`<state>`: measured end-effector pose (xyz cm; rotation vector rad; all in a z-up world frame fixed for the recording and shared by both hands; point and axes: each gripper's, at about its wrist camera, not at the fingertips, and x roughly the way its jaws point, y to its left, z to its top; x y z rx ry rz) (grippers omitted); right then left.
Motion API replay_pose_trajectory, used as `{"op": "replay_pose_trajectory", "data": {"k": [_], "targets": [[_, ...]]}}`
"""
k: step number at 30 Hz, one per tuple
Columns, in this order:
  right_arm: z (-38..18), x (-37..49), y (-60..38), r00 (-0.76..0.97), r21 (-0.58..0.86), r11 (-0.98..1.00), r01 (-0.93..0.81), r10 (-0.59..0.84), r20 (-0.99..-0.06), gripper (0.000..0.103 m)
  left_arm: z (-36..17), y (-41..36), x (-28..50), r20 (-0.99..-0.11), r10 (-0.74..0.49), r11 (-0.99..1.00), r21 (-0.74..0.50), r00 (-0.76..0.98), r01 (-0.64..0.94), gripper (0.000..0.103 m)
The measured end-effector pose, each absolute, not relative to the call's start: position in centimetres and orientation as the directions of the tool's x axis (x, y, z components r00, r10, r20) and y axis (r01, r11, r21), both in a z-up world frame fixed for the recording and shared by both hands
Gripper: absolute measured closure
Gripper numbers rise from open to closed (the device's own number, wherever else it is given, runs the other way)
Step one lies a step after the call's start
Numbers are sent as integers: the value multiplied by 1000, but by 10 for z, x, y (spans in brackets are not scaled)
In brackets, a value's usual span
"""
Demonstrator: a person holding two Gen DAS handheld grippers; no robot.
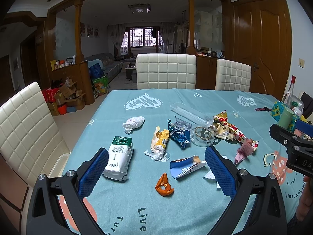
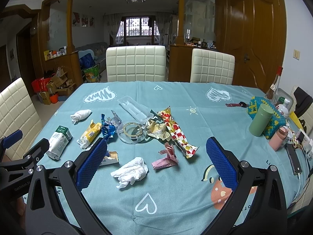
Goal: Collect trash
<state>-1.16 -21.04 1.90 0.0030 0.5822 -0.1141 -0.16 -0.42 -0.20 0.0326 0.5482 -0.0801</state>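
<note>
Both hand-held grippers hovered spread and empty: left hand-held gripper (image 1: 156, 168), right hand-held gripper (image 2: 156, 156). Wrappers, a milk carton (image 1: 119, 157) and crumpled tissue (image 2: 131, 171) littered the tabletop (image 2: 176, 192).

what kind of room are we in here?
Most likely a home dining area. A table under a blue printed tablecloth has padded cream dining chairs around it, and a wooden archway opens onto a living room with a sofa. Both grippers are open, holding nothing.
</note>
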Motion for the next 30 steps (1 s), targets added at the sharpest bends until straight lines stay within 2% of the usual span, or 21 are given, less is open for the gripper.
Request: {"op": "replay_pose_trajectory", "data": {"k": [21,30], "targets": [[17,-12,-210,826,-29,994,106,-105,-553,3,-5,-6,-2,-524,-64,996,13,849,83,6],[5,-6,-212,804,-32,994,106,-104,-585,3,-13,1,3,-545,-51,998,12,837,69,6]]}}
